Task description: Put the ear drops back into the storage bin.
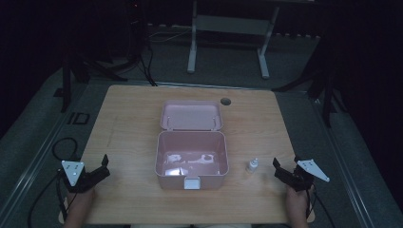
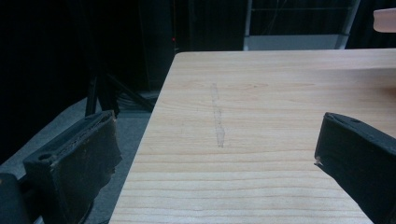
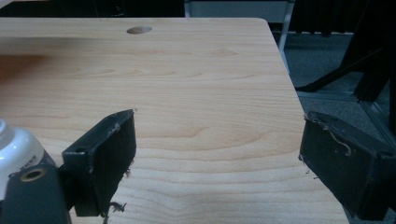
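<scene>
A pink plastic box (image 1: 191, 161) stands open in the middle of the wooden table (image 1: 128, 123), its lid (image 1: 191, 115) folded back behind it and a white latch at its front. Some pale items lie inside. A small white bottle (image 1: 252, 165) stands upright to the box's right; its side shows at the left edge of the right gripper view as the white bottle (image 3: 16, 149). My left gripper (image 1: 104, 166) rests near the table's front left corner, jaws wide apart and empty (image 2: 215, 144). My right gripper (image 1: 284, 167) sits at the front right, also open and empty (image 3: 217, 144), just right of the bottle.
A round cable hole (image 1: 225, 101) lies near the table's far edge. A white desk frame (image 1: 228, 33) stands on the floor behind the table, with dark stands (image 1: 328, 80) at both sides. Black cables (image 1: 62, 147) trail off the left edge.
</scene>
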A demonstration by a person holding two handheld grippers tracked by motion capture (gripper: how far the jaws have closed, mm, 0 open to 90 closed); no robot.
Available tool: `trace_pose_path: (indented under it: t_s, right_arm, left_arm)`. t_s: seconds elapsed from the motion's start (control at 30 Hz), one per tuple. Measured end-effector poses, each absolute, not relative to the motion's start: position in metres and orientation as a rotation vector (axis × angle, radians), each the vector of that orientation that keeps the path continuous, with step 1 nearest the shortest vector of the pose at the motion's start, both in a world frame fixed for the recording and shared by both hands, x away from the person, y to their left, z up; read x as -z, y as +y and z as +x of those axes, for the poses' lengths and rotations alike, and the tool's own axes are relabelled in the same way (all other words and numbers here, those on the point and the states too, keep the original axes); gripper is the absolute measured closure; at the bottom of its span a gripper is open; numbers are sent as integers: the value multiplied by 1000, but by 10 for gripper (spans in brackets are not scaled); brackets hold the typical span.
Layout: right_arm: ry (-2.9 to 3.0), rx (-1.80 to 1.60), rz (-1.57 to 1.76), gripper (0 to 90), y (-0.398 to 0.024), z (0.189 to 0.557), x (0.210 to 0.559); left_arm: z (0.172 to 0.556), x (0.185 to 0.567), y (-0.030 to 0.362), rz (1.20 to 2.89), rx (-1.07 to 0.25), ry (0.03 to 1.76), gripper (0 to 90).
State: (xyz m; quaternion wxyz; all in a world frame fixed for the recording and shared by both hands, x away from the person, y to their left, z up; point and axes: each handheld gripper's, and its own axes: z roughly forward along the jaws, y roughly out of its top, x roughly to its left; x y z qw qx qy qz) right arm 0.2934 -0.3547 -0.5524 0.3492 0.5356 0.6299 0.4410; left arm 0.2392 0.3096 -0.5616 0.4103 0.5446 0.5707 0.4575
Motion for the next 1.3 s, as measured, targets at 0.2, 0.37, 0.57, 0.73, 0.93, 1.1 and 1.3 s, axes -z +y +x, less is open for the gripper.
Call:
trace_pose_path:
  t_s: [0.2,0.37,0.57,0.73,0.93,1.1,1.3]
  right_arm:
    - [1656,-1134,1388,106,-354,295,552]
    - [1683,-1108,1387,106,-351,297,552]
    - [1821,-1064,1393,145,-347,306,550]
    - [1890,-1027,1408,145,-346,309,542]
    - [2087,-957,1543,145,-350,318,537]
    - [2182,-867,1581,144,-352,320,529]
    - [2305,-741,1612,132,-352,322,524]
  left_arm:
    - [239,562,309,1371,-1154,1436,3]
    - [239,562,310,1373,-1151,1436,3]
    - [239,562,310,1373,-1149,1432,3]
    - [239,562,310,1375,-1146,1432,3]
    - [239,562,310,1377,-1144,1429,3]
    - [239,562,310,1377,-1144,1429,3]
    - [239,562,310,1378,-1143,1429,3]
